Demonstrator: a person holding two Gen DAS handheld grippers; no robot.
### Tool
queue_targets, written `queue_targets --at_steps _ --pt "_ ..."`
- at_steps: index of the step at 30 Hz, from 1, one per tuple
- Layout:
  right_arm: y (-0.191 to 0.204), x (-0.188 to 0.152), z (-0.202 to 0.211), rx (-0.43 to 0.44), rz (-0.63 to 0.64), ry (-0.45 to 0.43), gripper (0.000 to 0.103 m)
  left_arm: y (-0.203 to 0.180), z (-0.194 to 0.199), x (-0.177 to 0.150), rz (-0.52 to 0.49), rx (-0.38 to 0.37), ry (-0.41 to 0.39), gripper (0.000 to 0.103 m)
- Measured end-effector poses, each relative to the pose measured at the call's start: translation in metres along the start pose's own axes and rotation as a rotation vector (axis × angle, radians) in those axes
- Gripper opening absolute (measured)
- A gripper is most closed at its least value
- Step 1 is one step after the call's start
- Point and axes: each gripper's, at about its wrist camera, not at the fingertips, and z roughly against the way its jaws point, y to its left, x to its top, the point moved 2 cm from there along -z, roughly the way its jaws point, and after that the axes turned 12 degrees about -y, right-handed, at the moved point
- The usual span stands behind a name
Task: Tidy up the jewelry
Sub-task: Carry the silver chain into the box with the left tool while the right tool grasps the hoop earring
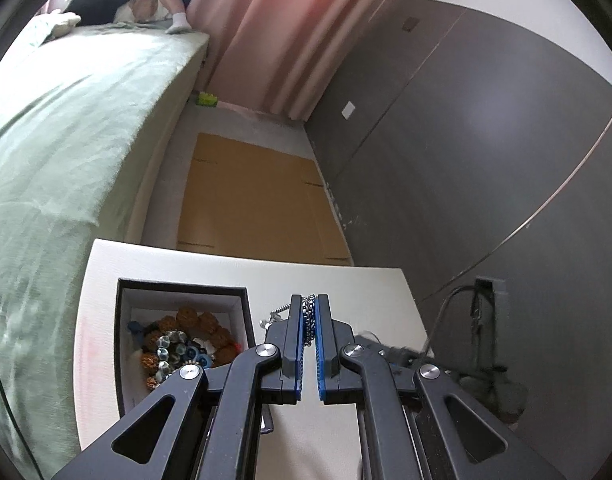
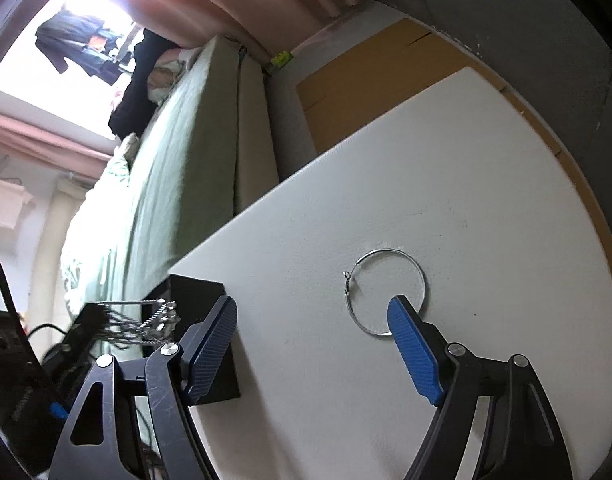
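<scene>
Over the white rectangular surface [image 1: 186, 264], my left gripper [image 1: 309, 320] is clamped on a silver metal chain [image 1: 309, 314]; my right gripper [image 2: 311, 320] is spread wide.

In the left wrist view the chain sits pinched between my blue-padded fingers at 12 o'clock from the wrist, with a loose end sticking out toward 10 o'clock. The black open box with a pale lining [image 1: 124, 320] lies at 9 o'clock from that gripper, holding brown beaded bracelets and clear and blue beads [image 1: 186, 340]. In the right wrist view a thin silver wire hoop [image 2: 385, 292] lies flat on the surface at 12 o'clock, its near edge touching or just under my right finger [image 2: 413, 348]. The chain dangles blurred at 9 o'clock. A green-covered bed [image 1: 66, 120] runs alongside.
</scene>
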Motion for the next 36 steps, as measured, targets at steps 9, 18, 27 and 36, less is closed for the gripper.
queue_targets --at_steps 9,18,27,36 --pt "0.001 -0.004 0.008 -0.254 0.146 0.008 0.073 0.001 0.026 0.017 0.001 -0.02 -0.059 0.004" --pt "0.029 -0.015 -0.005 -0.483 0.402 -0.002 0.042 0.023 0.038 0.025 0.023 0.014 -0.075 0.004" --pt "0.043 -0.018 0.001 -0.43 0.424 -0.02 0.004 0.038 0.048 0.023 0.012 0.043 -0.059 0.004" --pt "0.073 -0.014 0.027 -0.201 0.314 -0.098 0.004 0.037 0.034 0.012 0.007 0.021 0.003 0.004"
